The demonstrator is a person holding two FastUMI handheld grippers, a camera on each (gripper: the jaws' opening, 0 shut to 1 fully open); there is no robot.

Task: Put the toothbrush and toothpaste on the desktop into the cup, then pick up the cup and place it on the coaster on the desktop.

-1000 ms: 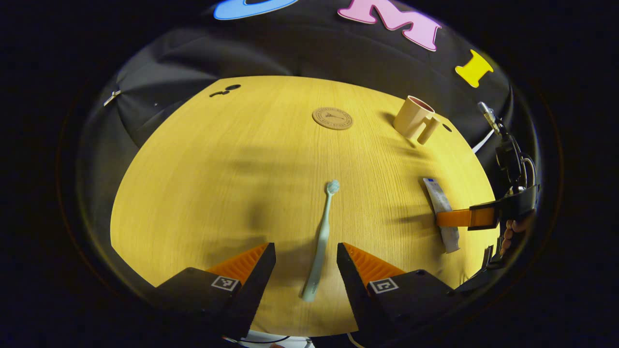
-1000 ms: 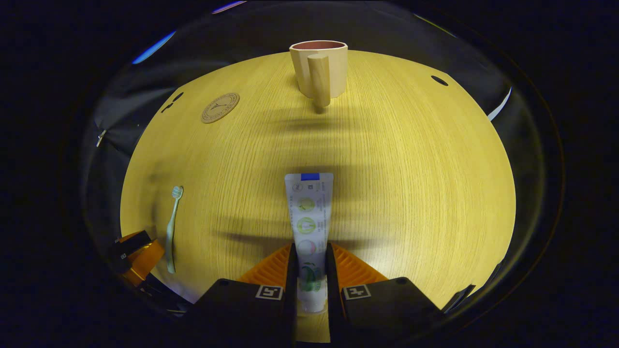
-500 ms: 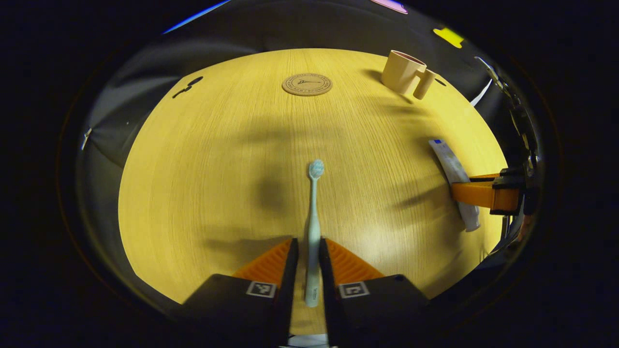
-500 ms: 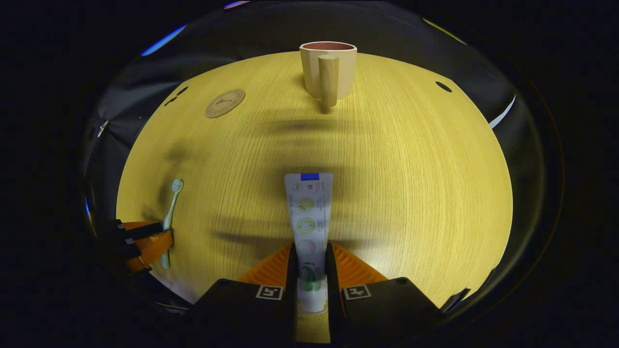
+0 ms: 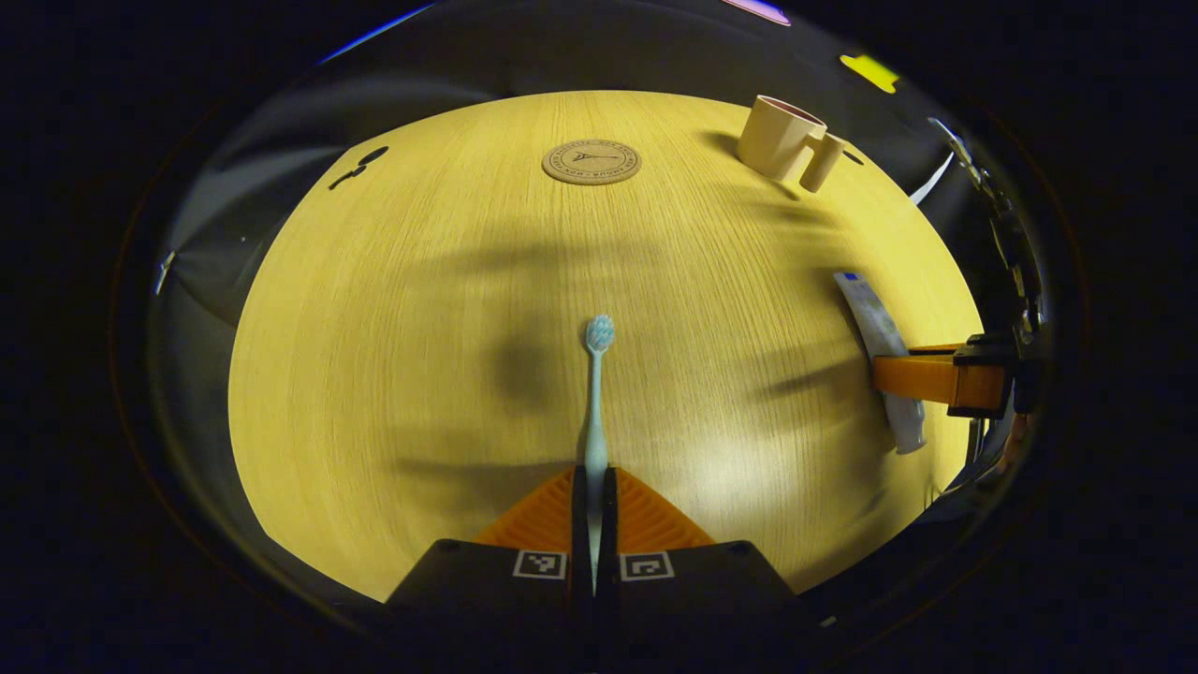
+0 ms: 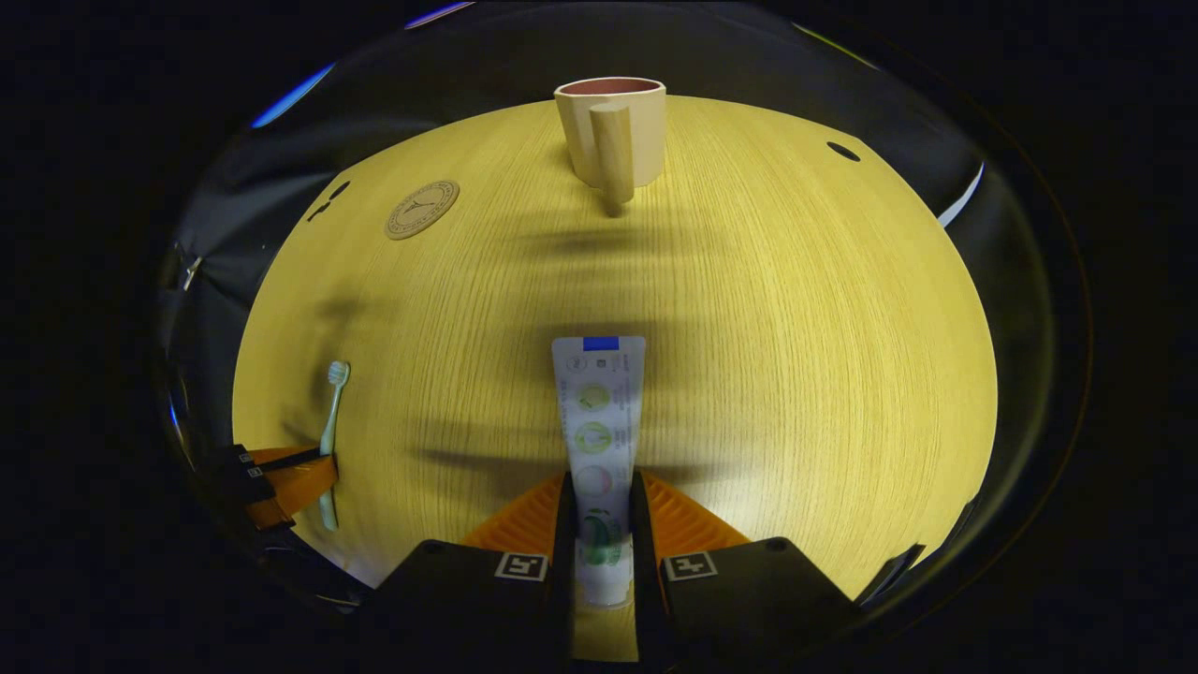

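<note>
In the left gripper view, the left claw [image 5: 593,524] was clamped on the handle of the toothbrush [image 5: 595,402], its two fingers pressed together with only the thin handle between them. The toothbrush ran straight away from the claw, its bristled head pointing toward the far side, low over the surface [image 5: 393,309]. Whether the handle rested on the wood or was just clear of it could not be told.

In the right gripper view, the right claw [image 6: 601,524] was clamped on the cap end of the toothpaste [image 6: 599,421], a finger pressing each side of the tube. The flat tail of the tube pointed away from the claw toward the far edge.

Out from the left claw, the right claw [image 5: 922,379] showed at the far right with the toothpaste [image 5: 875,314] in it, well apart from the toothbrush. From the right claw, the left claw [image 6: 295,473] showed at the near left, closed on the toothbrush [image 6: 332,412].

The surface was a pale yellow wood-grain top with soft shadows across it. The cup [image 6: 613,131] stood upright near the far edge, its handle turned toward the right claw, straight beyond the toothpaste. In the left gripper view the cup [image 5: 781,140] sat at the far right. The round coaster [image 5: 591,162] lay flat near the far edge, to the left of the cup and well apart from it; the coaster [image 6: 422,209] appeared at the far left in the right gripper view. A few small dark holes [image 5: 360,167] marked the far left of the surface, and another hole [image 6: 842,151] the far right. Black cloth [image 5: 524,56] hung behind the surface.
</note>
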